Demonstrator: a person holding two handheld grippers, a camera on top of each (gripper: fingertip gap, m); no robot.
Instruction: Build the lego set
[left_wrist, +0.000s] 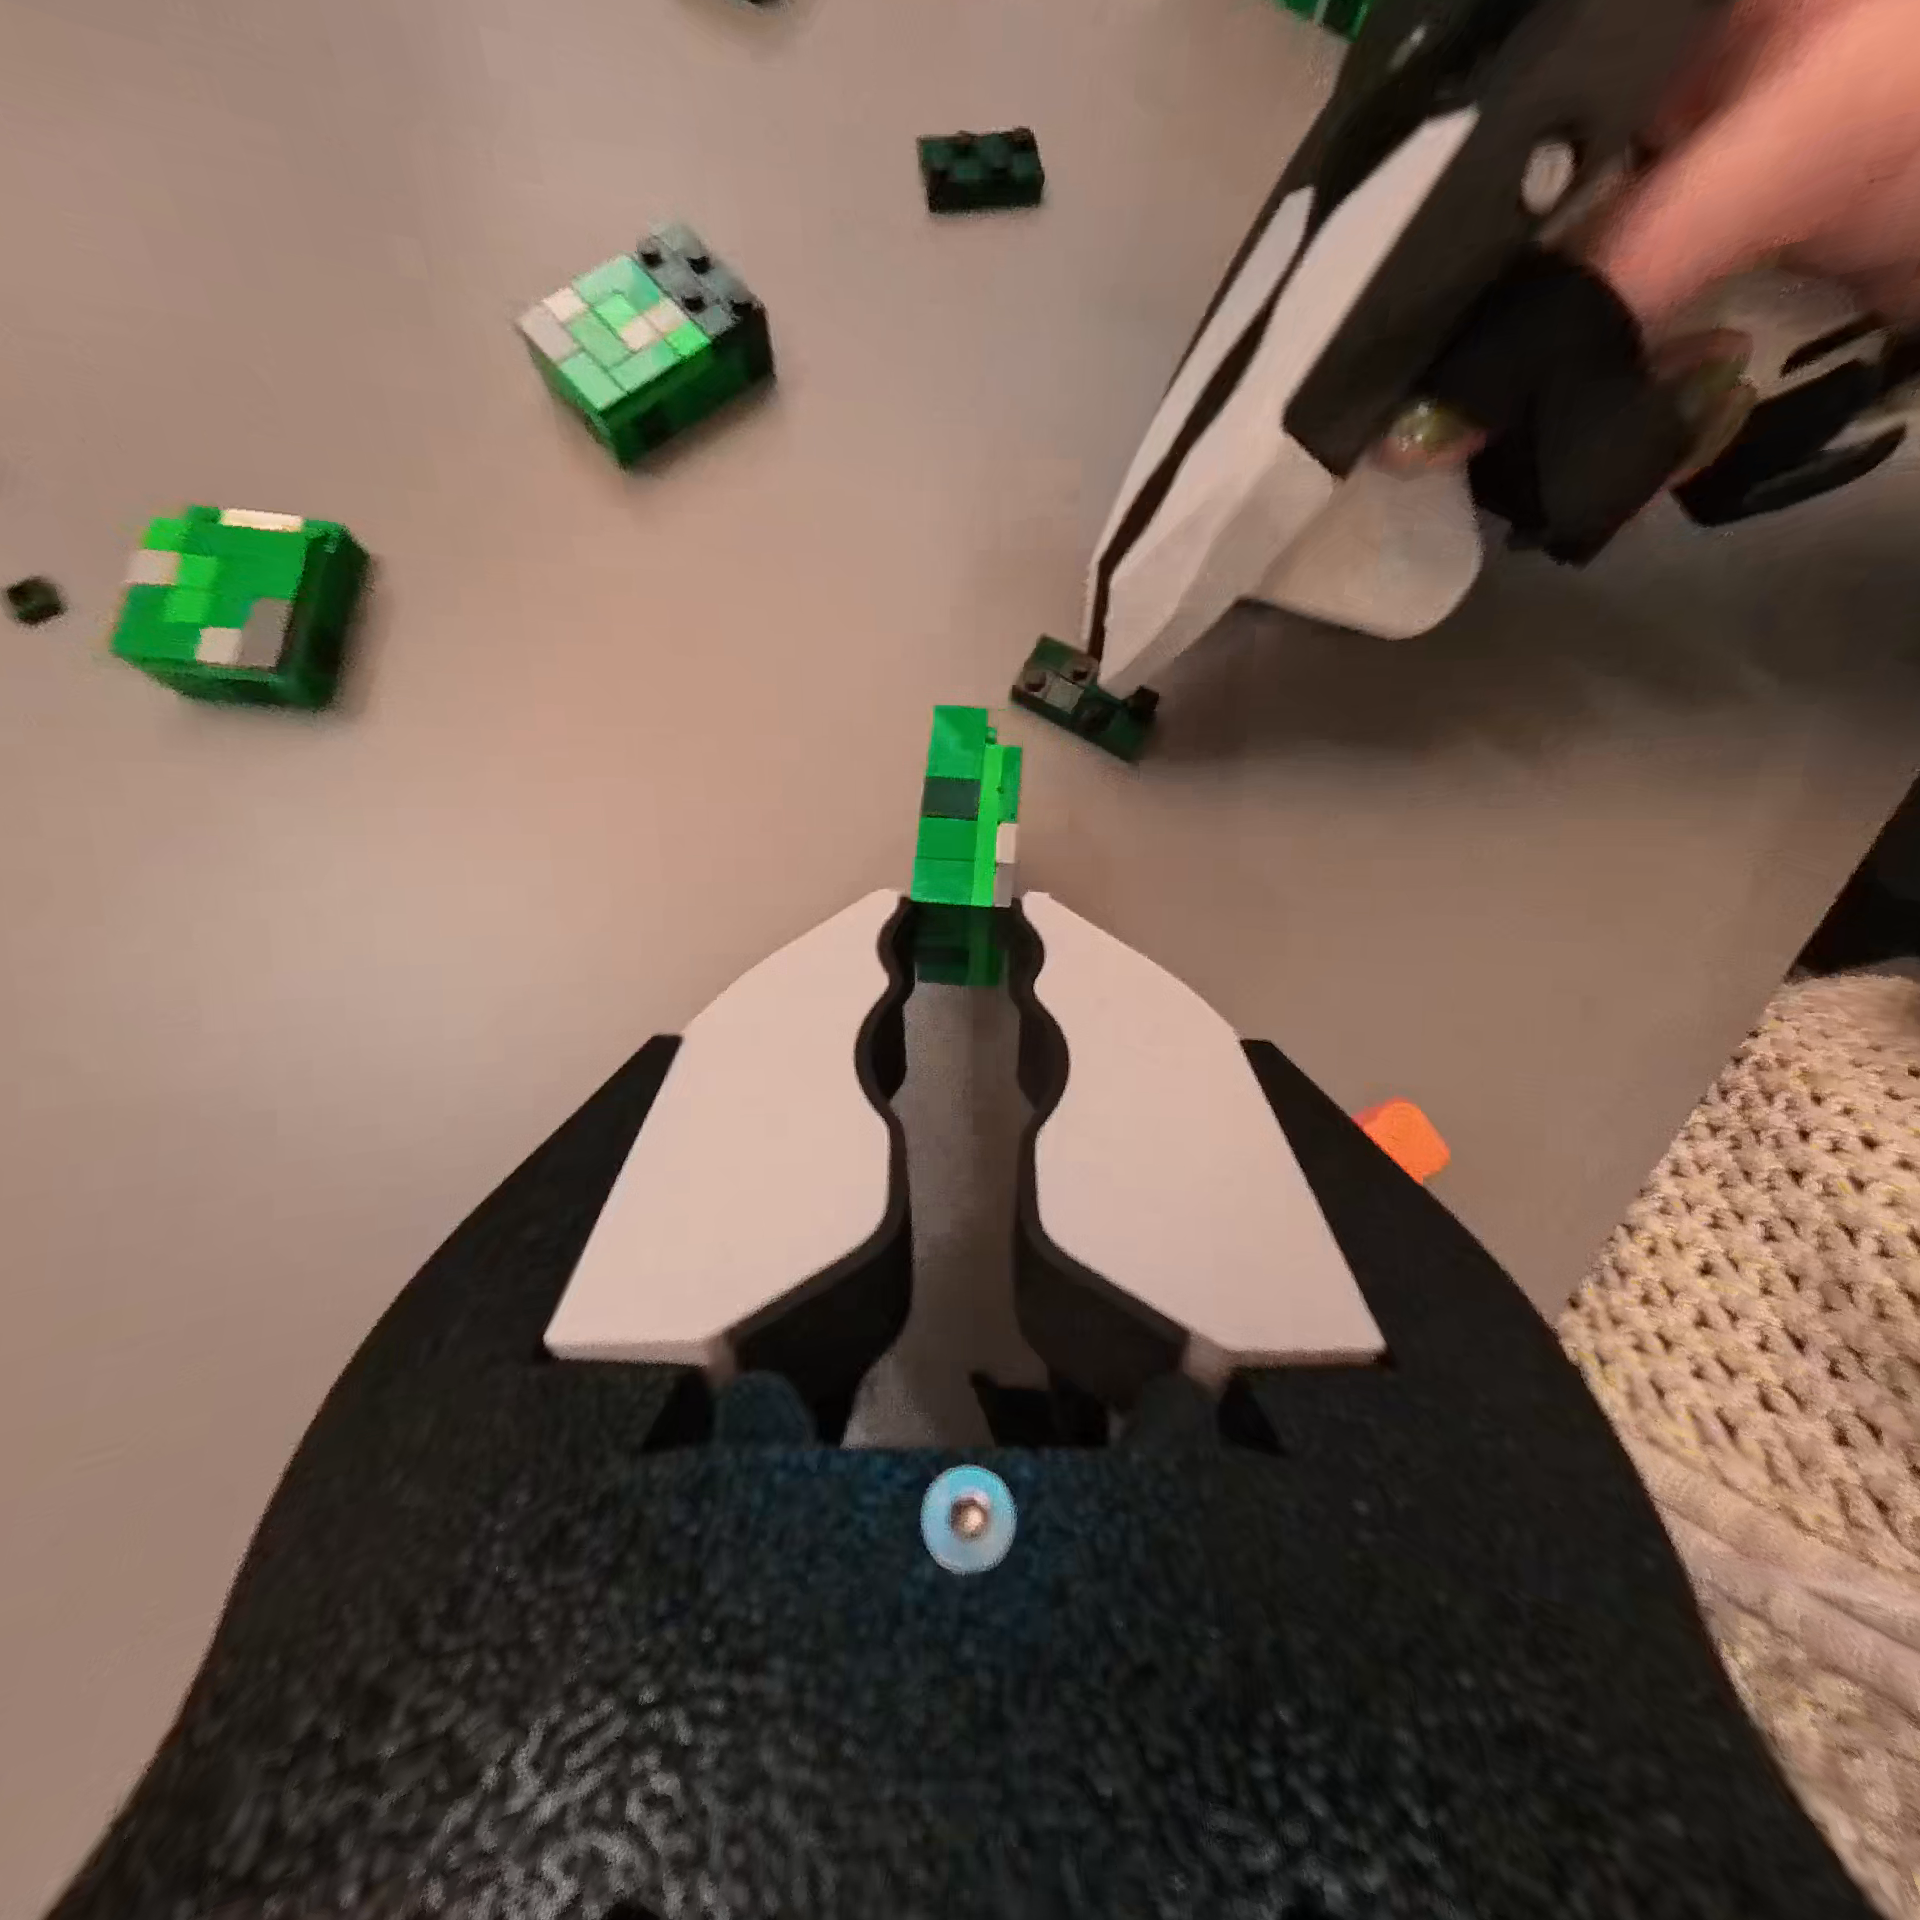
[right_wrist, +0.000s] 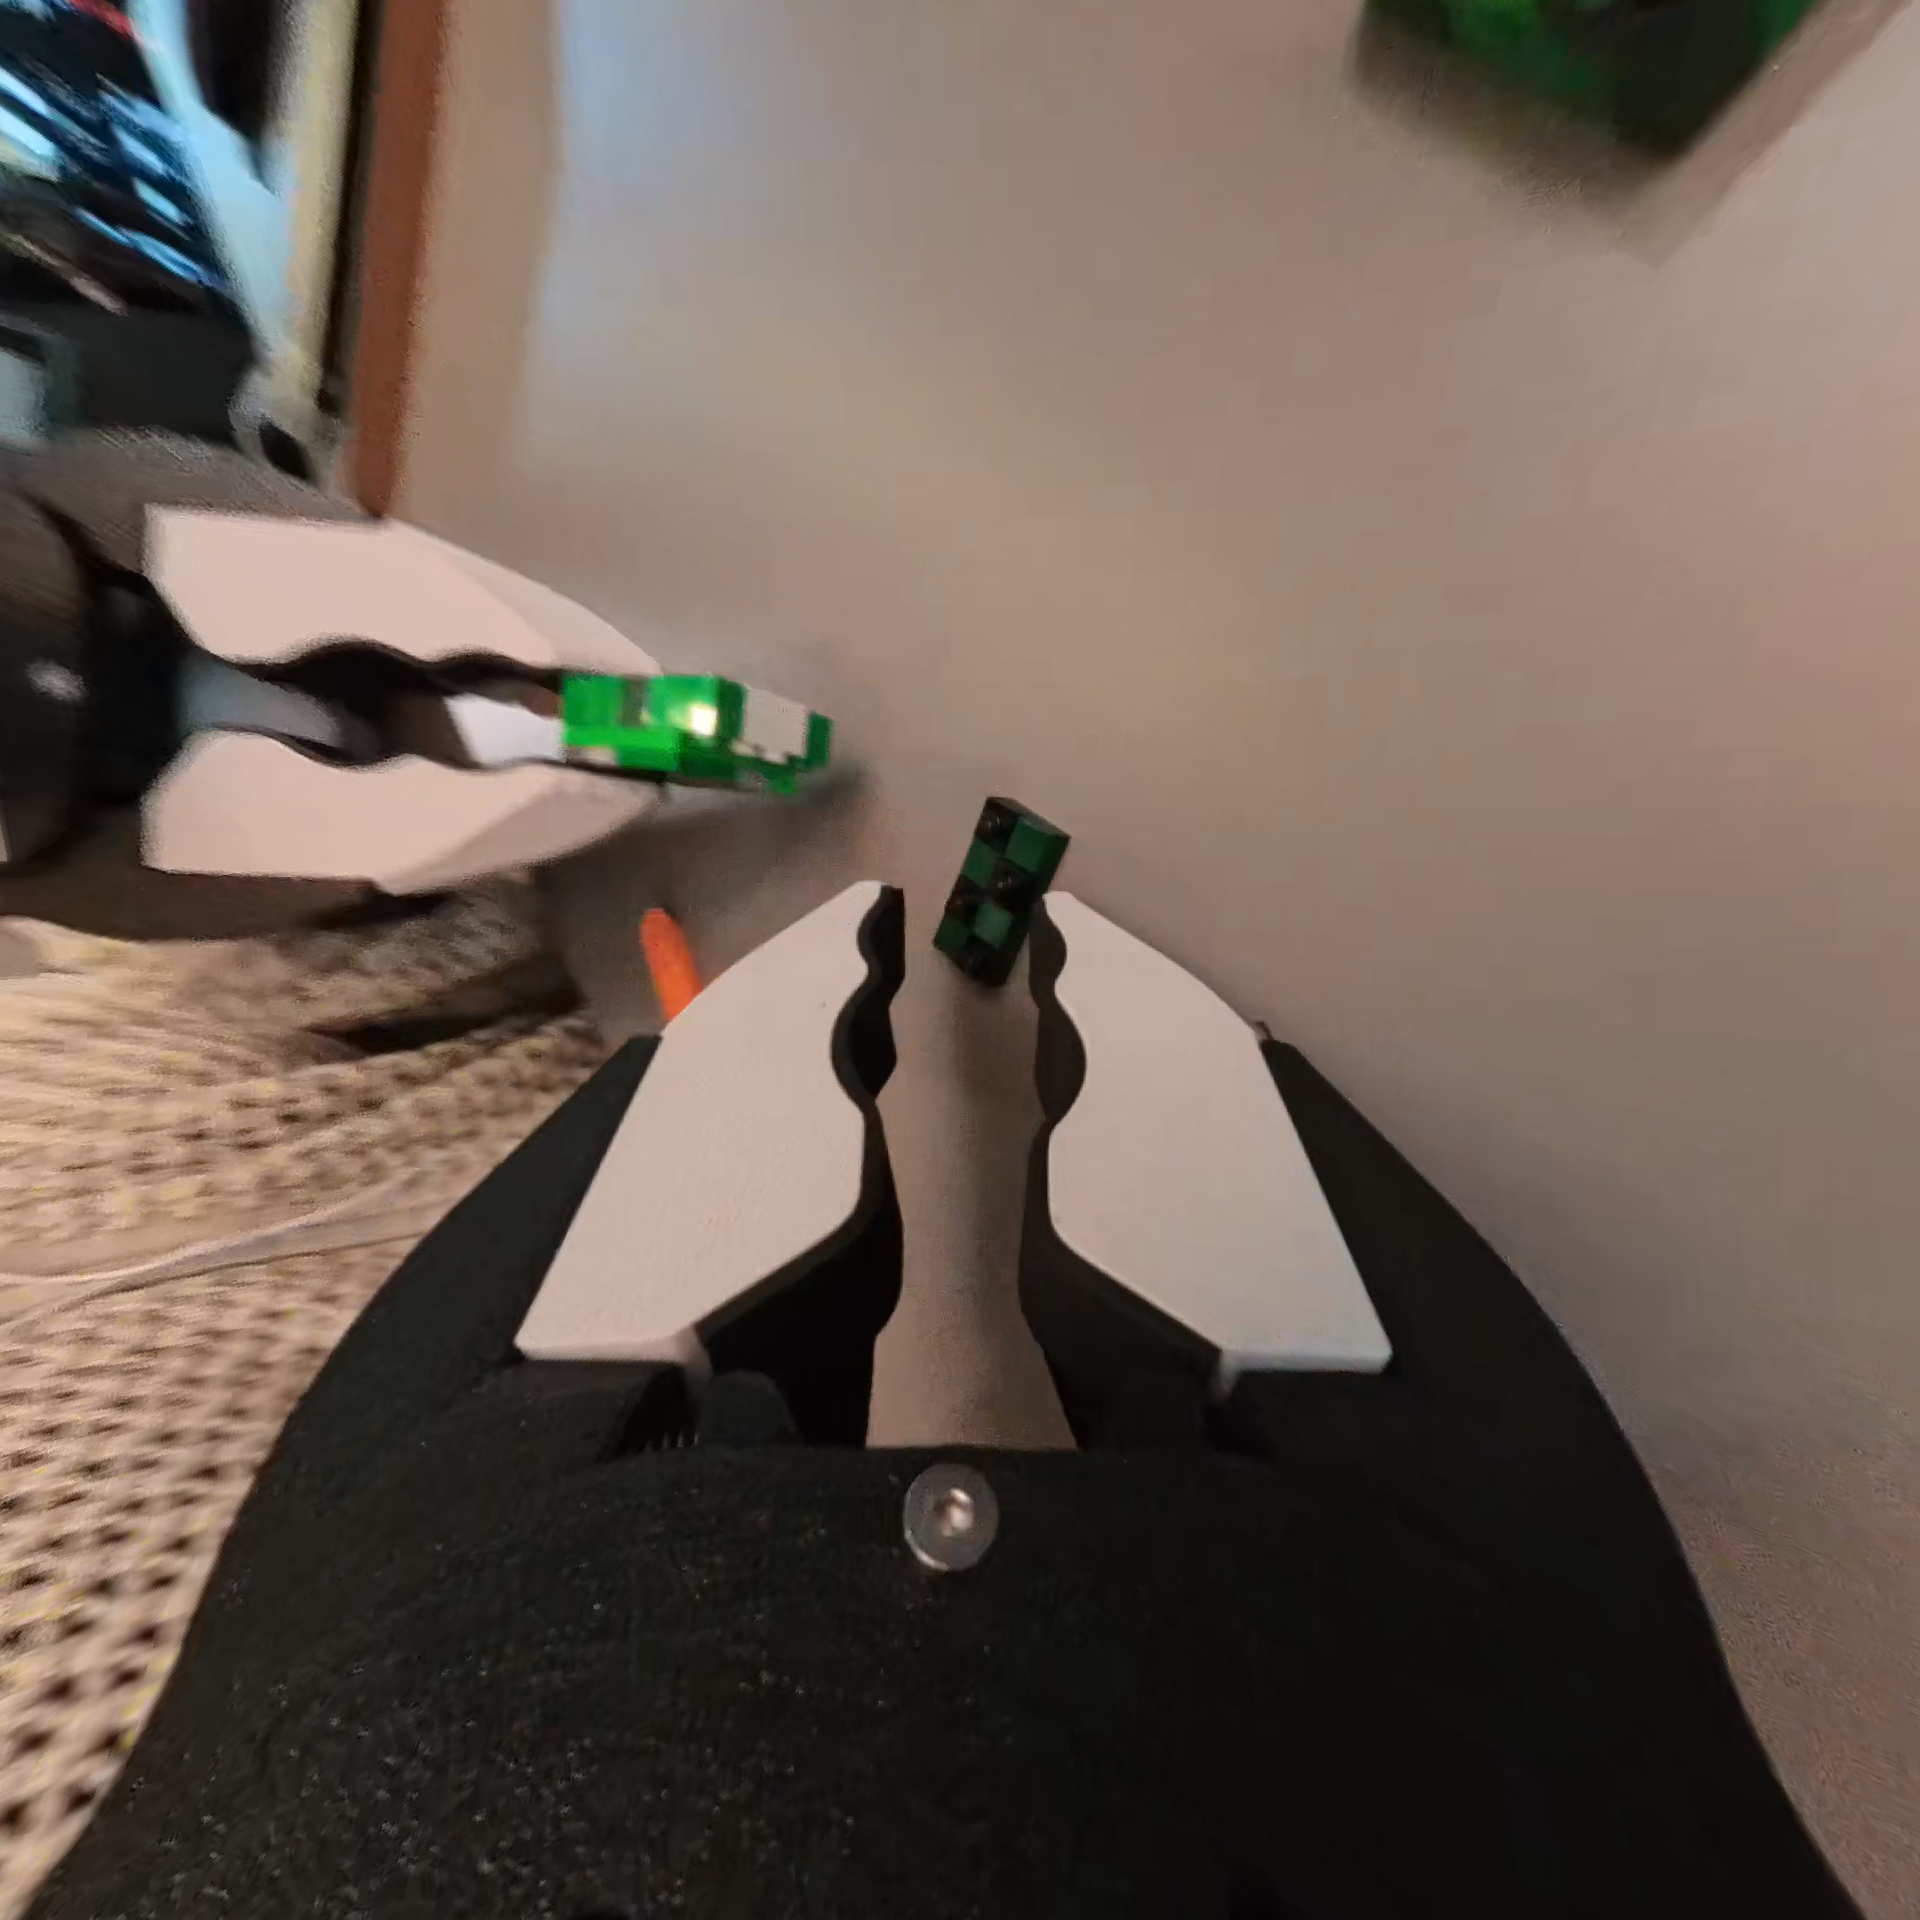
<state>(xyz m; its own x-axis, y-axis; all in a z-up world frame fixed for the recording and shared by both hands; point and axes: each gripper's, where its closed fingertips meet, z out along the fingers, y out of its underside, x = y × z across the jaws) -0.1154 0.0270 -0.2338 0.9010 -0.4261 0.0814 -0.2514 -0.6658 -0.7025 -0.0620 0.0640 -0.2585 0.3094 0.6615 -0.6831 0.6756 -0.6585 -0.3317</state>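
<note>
Left gripper (left_wrist: 961, 904): we see its fingers clamped on a bright green brick stack (left_wrist: 966, 821), held above the desk (left_wrist: 520, 935).
Right gripper (right_wrist: 966, 909): our fingers stand apart around a dark green studded plate (right_wrist: 997, 888) lying on the desk; the right fingertip seems to touch it.
Other pieces: two green cube builds (left_wrist: 649, 343) (left_wrist: 244, 603) and a dark brick (left_wrist: 982, 166) lie well apart.
Desk edge: an orange piece (left_wrist: 1403, 1138) sits beside a knitted blanket (left_wrist: 1766, 1247).
</note>
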